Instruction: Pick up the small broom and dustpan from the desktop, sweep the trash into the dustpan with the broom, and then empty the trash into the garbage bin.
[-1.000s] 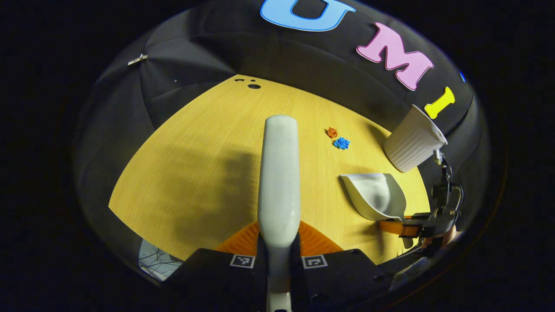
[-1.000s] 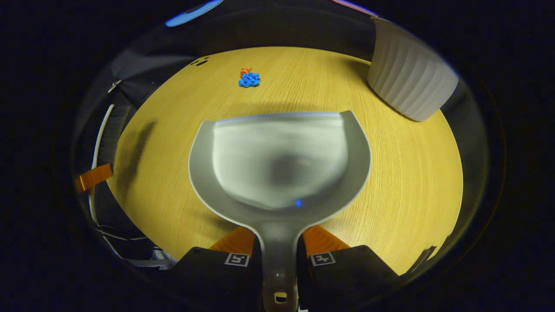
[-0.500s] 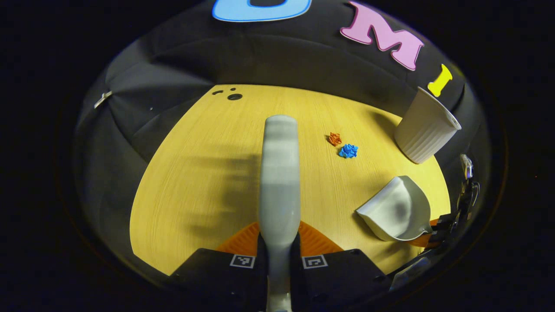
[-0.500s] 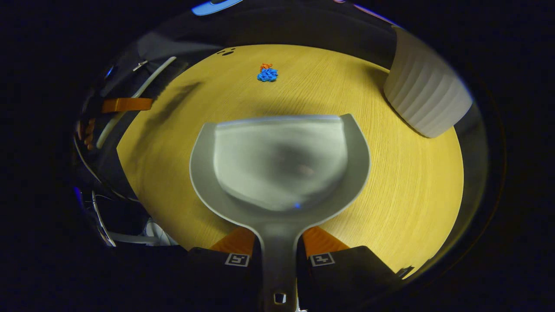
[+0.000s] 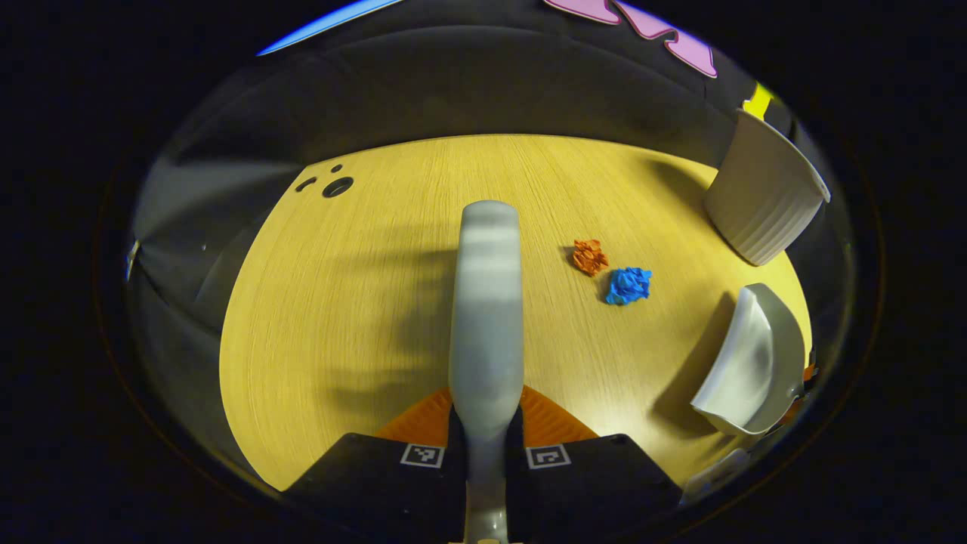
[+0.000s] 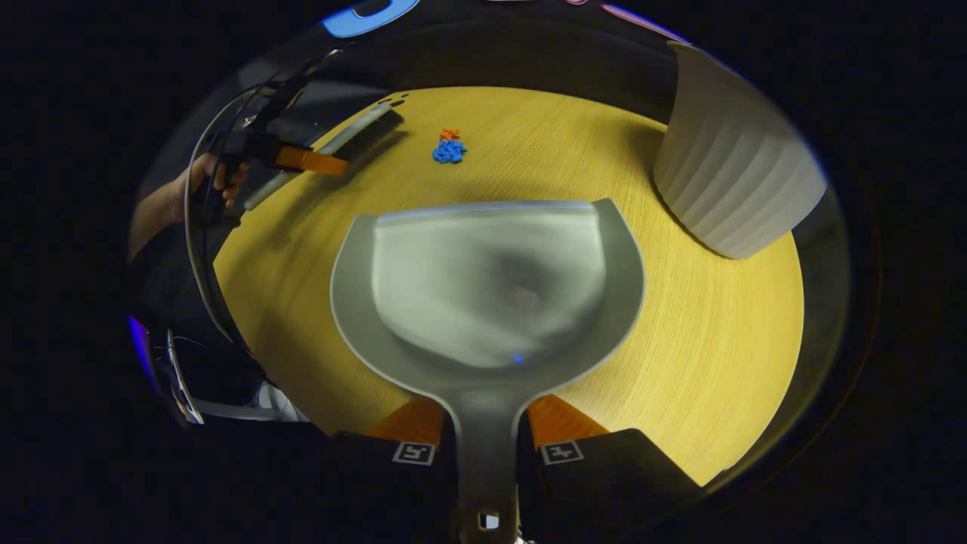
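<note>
Left gripper (image 5: pixel 486 442) clamped on broom (image 5: pixel 486 302) handle, above counter (image 5: pixel 363 302) middle. Right gripper (image 6: pixel 487 446) clamped on dustpan (image 6: pixel 491 287) handle. Orange scrap (image 5: pixel 588 256) and blue scrap (image 5: pixel 628 285) touching, near garbage bin (image 5: pixel 763 189) at far counter corner.

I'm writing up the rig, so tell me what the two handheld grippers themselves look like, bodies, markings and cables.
Each gripper, left gripper and right gripper, has a black body bearing two small square black-and-white markers near its fingers. In the right gripper view the left gripper appears farther off, with thin cables looping by the person's hand.
</note>
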Available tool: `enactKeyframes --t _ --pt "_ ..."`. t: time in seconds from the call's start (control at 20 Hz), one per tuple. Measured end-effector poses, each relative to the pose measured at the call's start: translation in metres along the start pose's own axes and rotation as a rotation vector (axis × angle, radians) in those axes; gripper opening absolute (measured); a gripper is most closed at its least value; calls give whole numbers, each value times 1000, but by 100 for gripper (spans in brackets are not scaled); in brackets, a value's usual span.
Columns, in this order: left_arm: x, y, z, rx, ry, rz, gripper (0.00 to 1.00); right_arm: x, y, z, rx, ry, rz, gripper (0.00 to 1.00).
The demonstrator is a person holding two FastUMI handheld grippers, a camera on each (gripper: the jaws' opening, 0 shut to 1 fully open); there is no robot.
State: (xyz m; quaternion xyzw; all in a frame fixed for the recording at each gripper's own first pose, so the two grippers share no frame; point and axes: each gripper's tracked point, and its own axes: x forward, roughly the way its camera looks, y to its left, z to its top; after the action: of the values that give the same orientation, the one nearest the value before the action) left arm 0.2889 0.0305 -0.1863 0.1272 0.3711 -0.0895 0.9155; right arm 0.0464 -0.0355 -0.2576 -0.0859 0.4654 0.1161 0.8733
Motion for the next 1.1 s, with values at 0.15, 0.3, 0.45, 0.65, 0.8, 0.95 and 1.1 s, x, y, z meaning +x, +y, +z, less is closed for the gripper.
enactKeyframes --t 0.15,0.3,0.45,0.65,0.8,0.95,1.1 --pt "16 -5 19 78 9 1 25 7 -8 -5 -25 26 6 35" --pt "31 -19 33 186 27 -44 25 15 -14 -10 -64 52 15 35" --pt "42 -35 51 373 12 -114 25 19 -21 -7 -114 41 7 31" --pt "48 -71 51 546 45 -253 25 22 -26 -4 -139 58 19 36" --pt "53 -102 38 594 92 -347 25 23 -28 -6 -147 75 17 36" --pt "46 -129 18 515 144 -410 25 26 -26 -8 -149 63 12 36" --pt "19 -164 -16 436 206 -490 25 25 -26 -7 -149 46 8 39"
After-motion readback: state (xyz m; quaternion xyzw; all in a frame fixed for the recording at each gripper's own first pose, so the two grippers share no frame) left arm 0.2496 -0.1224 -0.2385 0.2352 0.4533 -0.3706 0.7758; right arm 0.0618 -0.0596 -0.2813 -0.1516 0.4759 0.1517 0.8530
